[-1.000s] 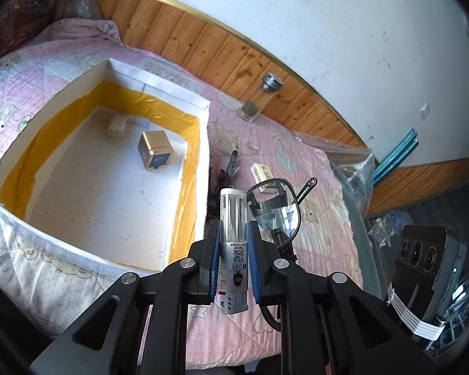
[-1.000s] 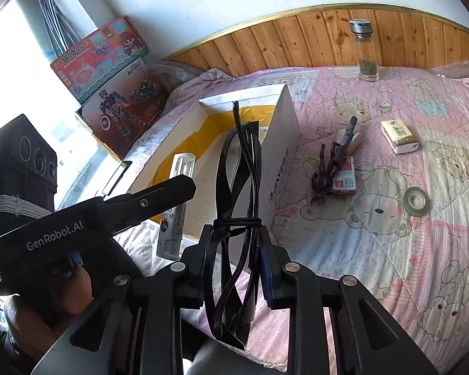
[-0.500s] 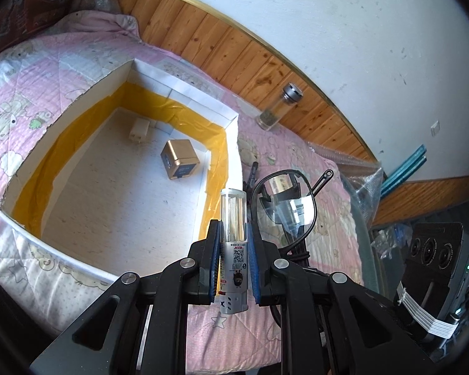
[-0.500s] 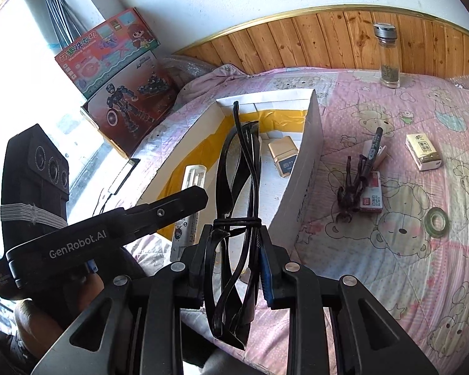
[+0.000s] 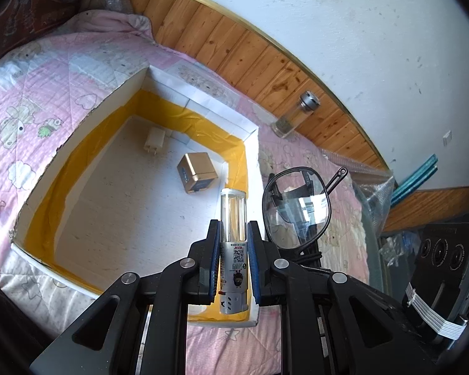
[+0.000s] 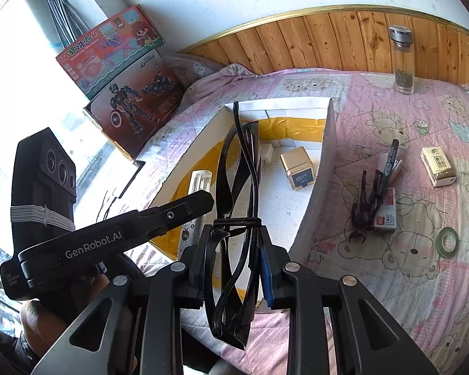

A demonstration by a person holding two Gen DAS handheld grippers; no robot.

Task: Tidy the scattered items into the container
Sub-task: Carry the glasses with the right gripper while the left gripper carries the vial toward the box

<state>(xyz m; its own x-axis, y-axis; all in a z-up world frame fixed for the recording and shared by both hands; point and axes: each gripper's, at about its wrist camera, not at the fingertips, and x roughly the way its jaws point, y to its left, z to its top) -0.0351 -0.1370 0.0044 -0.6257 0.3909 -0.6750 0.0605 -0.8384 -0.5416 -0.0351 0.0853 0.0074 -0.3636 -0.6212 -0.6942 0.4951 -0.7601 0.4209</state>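
I'm carrying both loads over the box (image 5: 250,134): my left fingers (image 5: 233,262) clamp the clear tube (image 5: 233,218), my right fingers (image 6: 234,262) pinch the folded glasses (image 6: 237,187). Next I lower each toward the floor at twelve o'clock, beside the gold cube (image 5: 198,172), then let go.

Bedroom in home. Bed spread with pink quilted cover (image 6: 390,281), cartoon bear prints. Wood-panelled wainscot (image 6: 344,40) with brass trim under scuffed white plaster wall (image 5: 359,31). Boxed toys (image 6: 122,72) stacked by bright window. Glass jar (image 6: 401,62), pen (image 6: 390,159), tape roll (image 6: 448,242) lying about on bedding.
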